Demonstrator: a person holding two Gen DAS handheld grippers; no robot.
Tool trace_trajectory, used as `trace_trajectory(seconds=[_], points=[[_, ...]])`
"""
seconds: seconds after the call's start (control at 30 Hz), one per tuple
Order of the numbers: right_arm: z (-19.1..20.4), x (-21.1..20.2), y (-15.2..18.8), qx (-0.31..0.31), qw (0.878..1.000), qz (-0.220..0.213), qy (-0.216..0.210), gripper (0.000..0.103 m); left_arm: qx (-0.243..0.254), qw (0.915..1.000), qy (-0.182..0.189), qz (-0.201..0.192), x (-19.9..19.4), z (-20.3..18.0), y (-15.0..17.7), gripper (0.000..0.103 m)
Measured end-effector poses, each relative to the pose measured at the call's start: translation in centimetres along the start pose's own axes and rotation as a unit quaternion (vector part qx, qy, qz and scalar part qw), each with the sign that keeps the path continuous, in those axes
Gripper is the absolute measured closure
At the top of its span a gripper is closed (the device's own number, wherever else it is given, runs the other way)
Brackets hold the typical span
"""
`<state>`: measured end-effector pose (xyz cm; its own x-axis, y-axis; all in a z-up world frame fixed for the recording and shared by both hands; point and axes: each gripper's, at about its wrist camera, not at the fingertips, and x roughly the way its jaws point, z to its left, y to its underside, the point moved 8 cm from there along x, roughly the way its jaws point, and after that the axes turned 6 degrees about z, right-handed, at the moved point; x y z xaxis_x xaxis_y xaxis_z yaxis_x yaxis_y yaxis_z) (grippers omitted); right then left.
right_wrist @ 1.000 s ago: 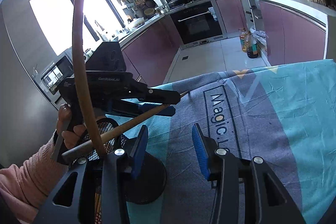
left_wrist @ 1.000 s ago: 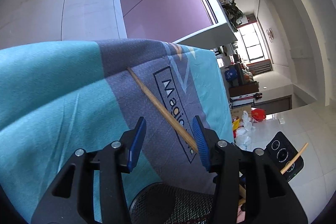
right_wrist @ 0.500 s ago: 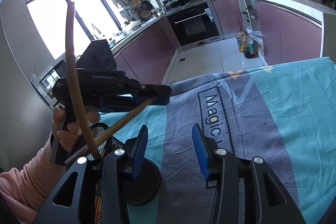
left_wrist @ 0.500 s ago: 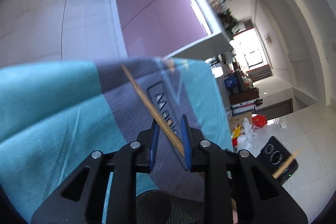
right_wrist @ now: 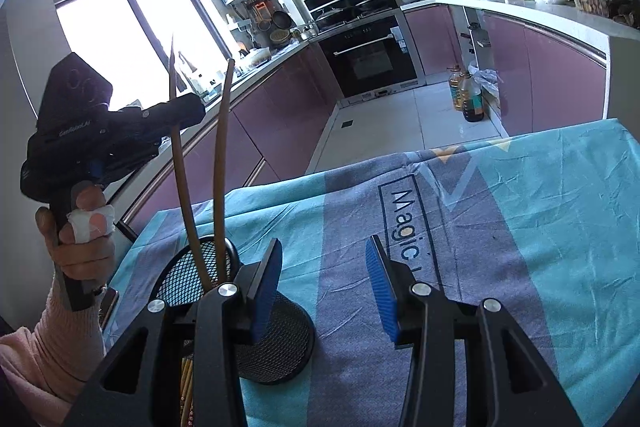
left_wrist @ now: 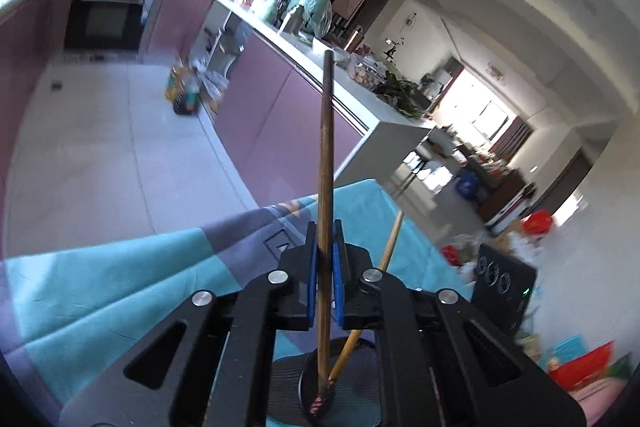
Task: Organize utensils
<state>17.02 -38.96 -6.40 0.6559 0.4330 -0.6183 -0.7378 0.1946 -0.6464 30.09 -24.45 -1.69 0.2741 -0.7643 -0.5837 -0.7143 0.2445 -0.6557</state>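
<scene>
Left wrist view: your left gripper (left_wrist: 325,281) has just closed and clamps one chopstick (left_wrist: 325,163), its lower end inside the holder (left_wrist: 362,387). Your right gripper (right_wrist: 324,287) is half open, empty, beside the holder.

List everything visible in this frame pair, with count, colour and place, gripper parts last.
chopsticks: two, brown wood, standing in the holder; one clamped by the left gripper
holder: one, black mesh, on the cloth's near left
cloth: one, teal and grey with lettering, covering the table
oven: one, black, in the far cabinets
oil bottles: several, on the floor by the cabinets
left gripper: black, blue pads, shut on a chopstick
right gripper: black, blue pads, open, empty
hand: one, bandaged finger, pink sleeve, holding the left gripper
</scene>
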Motion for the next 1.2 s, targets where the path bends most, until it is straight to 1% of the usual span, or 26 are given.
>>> trace_trajectory(seconds=[0.07, 0.23, 0.27, 0.3, 0.33, 0.37, 0.43, 0.47, 0.53, 0.6, 0.7, 0.77, 0.83, 0.93, 1.0, 1.07, 1.2], points=[[0.3, -0.3, 0.2, -0.006, 1.000, 0.000, 0.001, 0.061, 0.012, 0.9999, -0.001, 0.005, -0.5, -0.7, 0.6, 0.096], [0.8, -0.9, 0.5, -0.008, 1.000, -0.004, 0.003, 0.061, 0.068, 0.9970, -0.029, 0.021, -1.1, -2.3, 2.7, 0.096], [1.0, -1.0, 0.5, -0.009, 1.000, -0.004, 0.002, 0.061, 0.079, 0.9956, -0.043, 0.024, -1.2, -2.6, 3.2, 0.095], [1.1, -1.0, 0.3, -0.010, 1.000, -0.004, 0.002, 0.061, 0.089, 0.9942, -0.053, 0.029, -1.3, -2.9, 3.7, 0.092], [1.3, -1.1, 0.3, -0.012, 1.000, -0.005, 0.002, 0.061, 0.093, 0.9932, -0.061, 0.035, -1.4, -3.0, 4.3, 0.084], [1.6, -1.3, 0.4, -0.017, 1.000, -0.007, 0.004, 0.061, 0.095, 0.9923, -0.070, 0.036, -1.4, -3.1, 4.8, 0.079], [2.2, -1.9, 0.5, -0.027, 1.000, -0.012, 0.008, 0.061, 0.094, 0.9908, -0.093, 0.028, -2.0, -3.1, 5.8, 0.077], [2.6, -2.2, 0.6, -0.035, 0.999, -0.014, 0.010, 0.061, 0.090, 0.9907, -0.099, 0.022, -2.2, -3.0, 6.1, 0.077], [3.3, -2.8, 0.8, -0.047, 0.999, -0.018, 0.016, 0.061, 0.074, 0.9922, -0.099, 0.016, -3.0, -2.7, 7.2, 0.076], [4.1, -3.6, 1.1, -0.061, 0.998, -0.021, 0.016, 0.061, 0.068, 0.9903, -0.121, 0.005, -4.3, -2.3, 8.6, 0.076], [5.5, -4.7, 1.7, -0.085, 0.996, -0.023, 0.011, 0.061, 0.058, 0.9880, -0.143, -0.013, -6.6, -2.0, 10.6, 0.072], [6.8, -5.2, 2.5, -0.105, 0.994, -0.018, 0.002, 0.061, 0.051, 0.9869, -0.151, -0.026, -8.1, -1.5, 11.8, 0.067], [8.1, -5.4, 3.6, -0.128, 0.992, -0.008, -0.009, 0.060, 0.041, 0.9852, -0.164, -0.032, -9.5, -1.1, 13.3, 0.066], [10.0, -4.9, 5.4, -0.157, 0.987, 0.016, -0.016, 0.060, 0.029, 0.9813, -0.189, -0.025, -10.7, -0.6, 16.0, 0.066], [11.1, -3.9, 7.0, -0.174, 0.984, 0.039, -0.019, 0.060, 0.016, 0.9818, -0.188, -0.018, -10.9, -0.2, 17.6, 0.066], [12.2, -2.4, 8.7, -0.189, 0.980, 0.066, -0.019, 0.060, 0.006, 0.9796, -0.201, -0.004, -10.9, 0.3, 19.4, 0.065], [13.1, 0.5, 10.9, -0.186, 0.976, 0.111, -0.020, 0.061, -0.017, 0.9761, -0.216, 0.022, -9.8, 1.3, 22.3, 0.065]])
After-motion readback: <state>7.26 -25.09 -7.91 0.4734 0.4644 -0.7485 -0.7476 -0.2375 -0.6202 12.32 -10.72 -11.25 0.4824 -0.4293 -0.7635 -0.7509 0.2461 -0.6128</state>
